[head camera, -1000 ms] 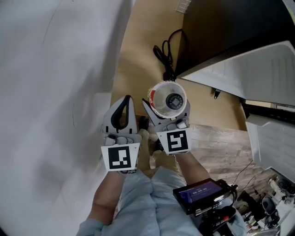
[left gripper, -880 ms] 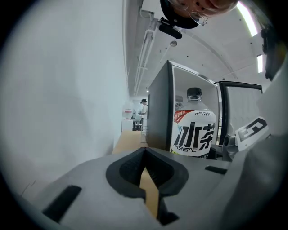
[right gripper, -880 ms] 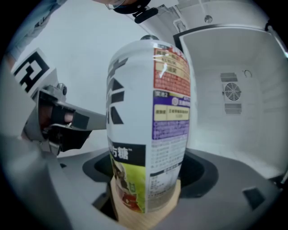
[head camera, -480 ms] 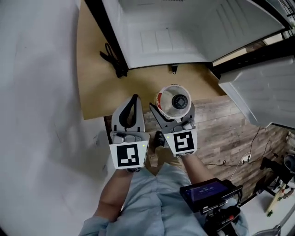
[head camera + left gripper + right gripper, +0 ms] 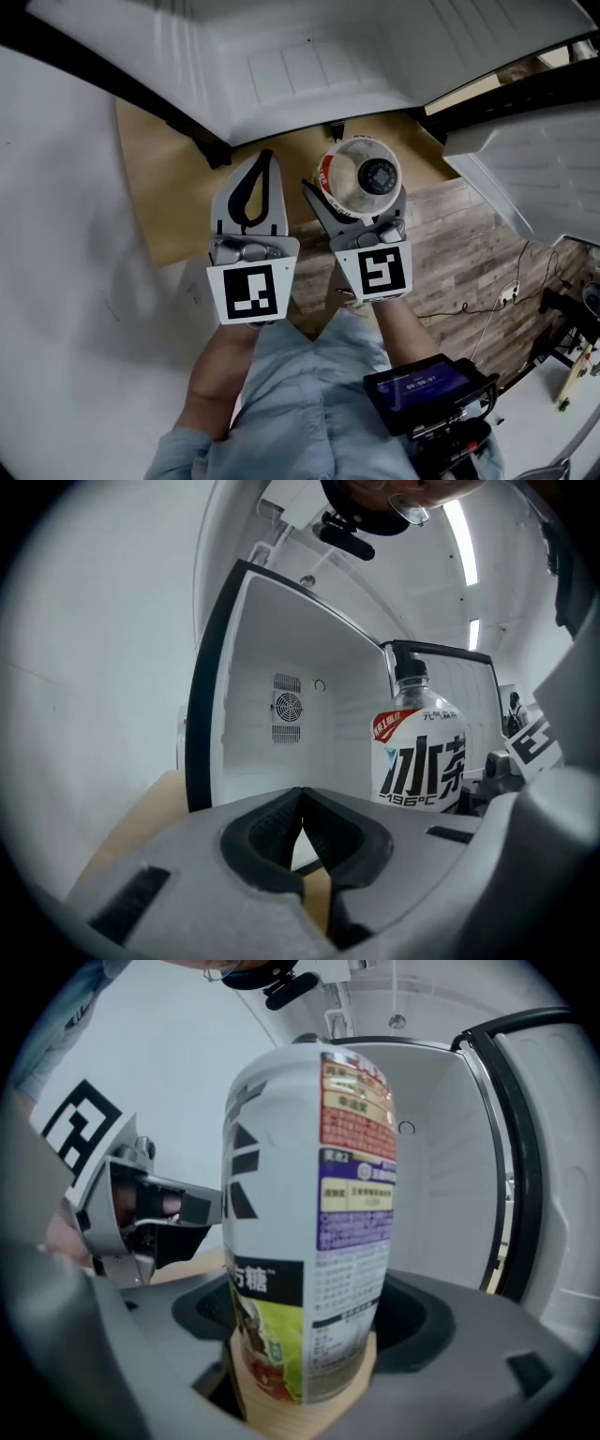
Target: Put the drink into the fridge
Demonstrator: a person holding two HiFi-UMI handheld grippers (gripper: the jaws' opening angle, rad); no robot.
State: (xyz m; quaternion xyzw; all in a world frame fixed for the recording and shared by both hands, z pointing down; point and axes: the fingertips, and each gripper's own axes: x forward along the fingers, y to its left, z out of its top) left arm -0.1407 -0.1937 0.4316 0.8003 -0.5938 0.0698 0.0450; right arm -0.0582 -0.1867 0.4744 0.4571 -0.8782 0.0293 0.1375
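The drink is a clear plastic bottle [image 5: 361,180] with a white, red and green label [image 5: 309,1213], held upright. My right gripper [image 5: 359,192] is shut on its lower body, one jaw on each side [image 5: 305,1340]. Beside it on the left, my left gripper [image 5: 253,187] is shut and holds nothing, its tips meeting [image 5: 302,803]. The bottle [image 5: 420,752] shows at the right of the left gripper view. Straight ahead stands the open fridge [image 5: 309,66], its white inside bare, with a small fan grille [image 5: 287,708] on the back wall.
The fridge door [image 5: 530,1157] with its black seal stands open at the right. A tan board [image 5: 159,187] lies on the floor under the fridge front, with wood-plank floor [image 5: 469,272] to the right. A white wall [image 5: 56,281] runs along the left. Cables [image 5: 497,300] lie at the right.
The view has swung from a dark cabinet and floor cable to the open fridge. Both grippers and the held bottle are now closer to the fridge opening. The grip is unchanged.
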